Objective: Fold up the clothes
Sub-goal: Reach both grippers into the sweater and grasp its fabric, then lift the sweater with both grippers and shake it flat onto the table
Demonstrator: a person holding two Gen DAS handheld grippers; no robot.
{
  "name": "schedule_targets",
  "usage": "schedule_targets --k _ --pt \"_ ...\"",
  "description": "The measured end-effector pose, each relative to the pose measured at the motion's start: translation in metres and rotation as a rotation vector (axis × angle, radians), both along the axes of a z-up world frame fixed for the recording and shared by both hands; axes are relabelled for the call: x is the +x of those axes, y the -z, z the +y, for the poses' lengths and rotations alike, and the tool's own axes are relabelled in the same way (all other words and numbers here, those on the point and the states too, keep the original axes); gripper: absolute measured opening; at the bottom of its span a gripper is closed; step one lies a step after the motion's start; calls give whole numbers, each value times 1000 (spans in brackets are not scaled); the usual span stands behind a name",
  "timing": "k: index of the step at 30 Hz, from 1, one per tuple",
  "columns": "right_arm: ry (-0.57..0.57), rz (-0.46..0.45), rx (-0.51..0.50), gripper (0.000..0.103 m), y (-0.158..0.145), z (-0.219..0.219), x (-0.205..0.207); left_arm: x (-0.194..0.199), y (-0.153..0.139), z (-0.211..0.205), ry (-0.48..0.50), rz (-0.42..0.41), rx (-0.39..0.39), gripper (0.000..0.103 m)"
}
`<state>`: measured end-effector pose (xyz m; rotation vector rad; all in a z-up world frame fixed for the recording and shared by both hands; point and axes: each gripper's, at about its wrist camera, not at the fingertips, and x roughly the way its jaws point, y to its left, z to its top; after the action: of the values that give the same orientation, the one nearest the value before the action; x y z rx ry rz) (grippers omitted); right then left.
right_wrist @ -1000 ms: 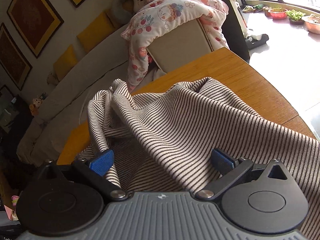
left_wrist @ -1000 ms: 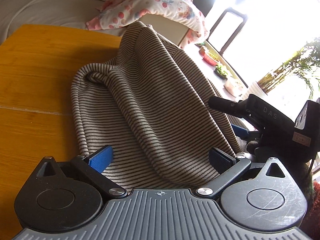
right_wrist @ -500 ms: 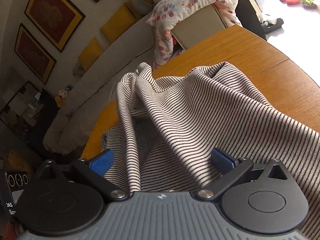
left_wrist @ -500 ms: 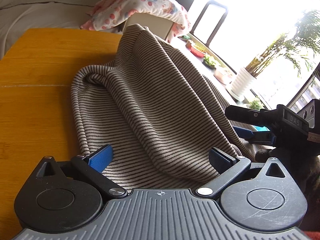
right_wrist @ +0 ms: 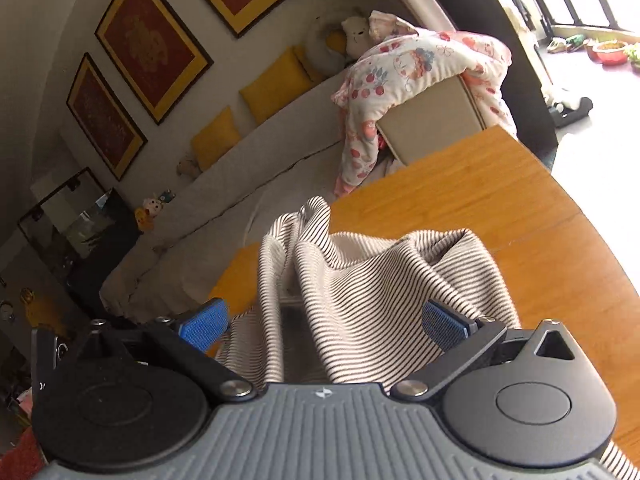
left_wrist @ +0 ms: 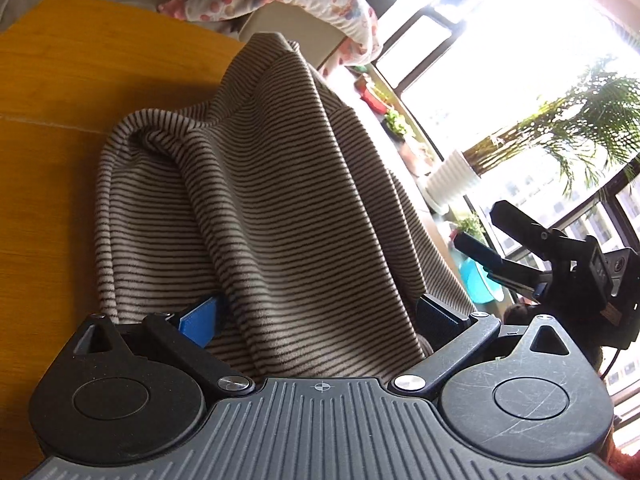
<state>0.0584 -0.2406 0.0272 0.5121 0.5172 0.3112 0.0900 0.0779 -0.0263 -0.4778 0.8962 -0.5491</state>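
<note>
A beige garment with thin dark stripes (left_wrist: 280,208) lies bunched on the wooden table (left_wrist: 52,128). Its near edge runs down between the fingers of my left gripper (left_wrist: 316,316), whose blue pads stand wide apart. In the right wrist view the same garment (right_wrist: 380,292) hangs in folds between the fingers of my right gripper (right_wrist: 324,324), also wide apart. The right gripper also shows in the left wrist view (left_wrist: 540,256), raised beside the cloth at the right with its jaws apart. The cloth hides how it sits at each gripper's base.
A floral blanket (right_wrist: 420,64) drapes over a chair back behind the table. A grey sofa with yellow cushions (right_wrist: 276,84) stands along the wall. Bright windows, a potted palm (left_wrist: 576,128) and a white pot (left_wrist: 452,176) are to the right. The table edge (right_wrist: 600,248) curves at right.
The right gripper has risen and tilted up, and the cloth now hangs in steeper, narrower folds before it. In the left wrist view the cloth's fold has shifted over the left pad.
</note>
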Motion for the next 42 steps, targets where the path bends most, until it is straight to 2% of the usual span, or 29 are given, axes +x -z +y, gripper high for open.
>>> schedule_targets --k 4,8,11,14,16,17,18,19,21,24,26,29,32,35,37,38,39,41,42 --pt "118 -71 -148 103 4 5 30 3 0 -15 10 -37 51 102" --pt "138 -48 -211 103 17 17 44 -7 1 -11 33 -55 57 102" --pt "118 -27 -171 103 29 17 29 -15 3 -5 48 -60 46 103" --pt "134 -56 -98 103 35 8 6 -24 5 1 63 -64 36 103" --pt "152 -73 -45 103 38 2 -8 -18 7 -2 57 -65 -2 102" --pt "170 -75 -18 103 40 -3 -10 -14 9 -5 54 -65 -22 99" --pt "187 -67 8 103 42 -7 -11 -8 11 -11 46 -66 -37 82" --pt "201 -52 34 103 44 -11 -9 -3 13 -17 33 -70 -43 70" --pt "225 -26 83 103 49 -19 -8 7 11 -27 9 -81 -35 30" --pt "244 -7 138 103 54 -27 -6 28 -9 -25 -6 -134 -44 11" --pt "246 -3 141 103 55 -27 -6 41 -35 -10 -61 -205 -47 11" --pt "247 0 123 103 54 -24 -4 64 -73 39 -263 -304 -31 11" --pt "254 15 103 103 54 -21 -2 92 -82 106 -473 -297 -39 11" --pt "264 40 63 103 51 -17 4 115 -47 154 -524 -98 -82 13" --pt "254 39 -31 103 41 -7 11 120 -22 165 -493 27 -85 29" --pt "247 35 -84 103 35 -2 14 119 -11 166 -461 76 -76 48" --pt "229 24 -150 102 28 6 17 119 -1 166 -429 124 -67 63" --pt "140 -43 -324 88 7 33 21 105 -2 160 -355 104 -44 74" --pt "84 -76 -387 86 -3 48 23 97 -7 156 -318 75 -34 82"
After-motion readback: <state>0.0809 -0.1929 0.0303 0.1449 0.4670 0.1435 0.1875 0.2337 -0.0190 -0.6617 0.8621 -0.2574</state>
